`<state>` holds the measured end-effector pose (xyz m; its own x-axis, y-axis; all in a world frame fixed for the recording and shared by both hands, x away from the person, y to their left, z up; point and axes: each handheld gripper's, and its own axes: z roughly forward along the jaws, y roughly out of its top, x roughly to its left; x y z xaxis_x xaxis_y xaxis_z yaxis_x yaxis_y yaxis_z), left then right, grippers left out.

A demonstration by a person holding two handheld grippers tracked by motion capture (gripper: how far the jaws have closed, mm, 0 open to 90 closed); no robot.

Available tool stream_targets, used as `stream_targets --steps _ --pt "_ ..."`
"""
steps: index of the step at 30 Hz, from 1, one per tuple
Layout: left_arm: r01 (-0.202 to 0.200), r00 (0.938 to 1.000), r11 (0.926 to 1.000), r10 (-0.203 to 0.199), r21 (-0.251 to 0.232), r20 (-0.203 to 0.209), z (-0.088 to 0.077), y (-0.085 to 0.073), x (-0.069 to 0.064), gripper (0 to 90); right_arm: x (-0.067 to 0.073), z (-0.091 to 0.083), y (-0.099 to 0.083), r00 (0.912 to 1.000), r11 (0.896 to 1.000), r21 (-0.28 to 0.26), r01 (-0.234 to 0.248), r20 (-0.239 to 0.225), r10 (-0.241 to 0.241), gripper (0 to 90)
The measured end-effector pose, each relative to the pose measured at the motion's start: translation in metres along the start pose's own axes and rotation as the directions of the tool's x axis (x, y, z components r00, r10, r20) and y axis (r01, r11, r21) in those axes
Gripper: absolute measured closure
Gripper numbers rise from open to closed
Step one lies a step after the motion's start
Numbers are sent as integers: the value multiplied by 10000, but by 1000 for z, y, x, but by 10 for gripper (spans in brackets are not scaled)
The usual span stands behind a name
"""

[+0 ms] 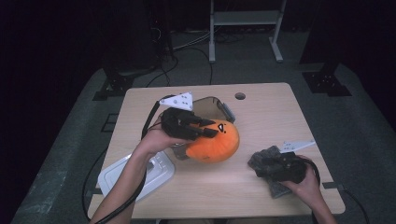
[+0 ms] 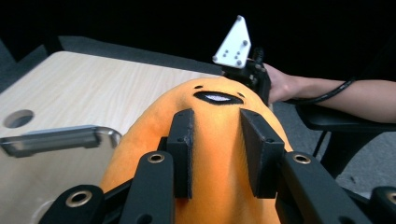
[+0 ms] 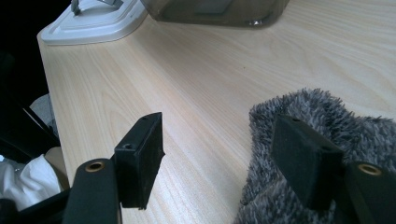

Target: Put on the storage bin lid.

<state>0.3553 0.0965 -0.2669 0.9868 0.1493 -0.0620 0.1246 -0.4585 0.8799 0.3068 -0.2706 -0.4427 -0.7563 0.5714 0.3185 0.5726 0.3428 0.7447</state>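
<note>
An orange plush toy [image 1: 219, 144] with a small black face is pinched between the two jaws of my left gripper [image 1: 210, 131], which is shut on it. In the left gripper view the pads [image 2: 183, 149] press into the top of the orange plush [image 2: 149, 121]. The toy is held just in front of a clear plastic container [image 1: 212, 103] and hides its near side. At the right front of the table my right gripper [image 1: 275, 167] rests at a grey fluffy toy [image 1: 262, 159]. Its jaws [image 3: 219, 140] stand open, one pad over bare wood and the other against the grey fluff [image 3: 364, 128].
A white lid [image 1: 156, 173] lies at the table's front left, also in the right gripper view [image 3: 93, 21]. The light wooden table [image 1: 271, 116] has a round hole [image 1: 240, 96] near its far edge. Cables trail off the table from both grippers.
</note>
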Motion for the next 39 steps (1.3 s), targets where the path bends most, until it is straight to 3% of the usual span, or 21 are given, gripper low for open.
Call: stream_targets --steps 7,23,35,39 --pt "13 9994 9999 -7 154 -352 -9 10 9 672 0 1 1 10000 10000 44 17 -15 -16 333" --pt "364 9949 9993 -355 81 -946 -21 12 29 677 1 0 1 10000 10000 11 58 31 -58 333" --pt "686 9826 9975 -646 170 -1744 -32 10 53 677 1 -2 1 10000 10000 -28 65 18 -65 333" --pt "865 9759 9962 -828 96 -2018 -35 8 63 677 1 -2 1 10000 10000 -30 93 3 -93 333"
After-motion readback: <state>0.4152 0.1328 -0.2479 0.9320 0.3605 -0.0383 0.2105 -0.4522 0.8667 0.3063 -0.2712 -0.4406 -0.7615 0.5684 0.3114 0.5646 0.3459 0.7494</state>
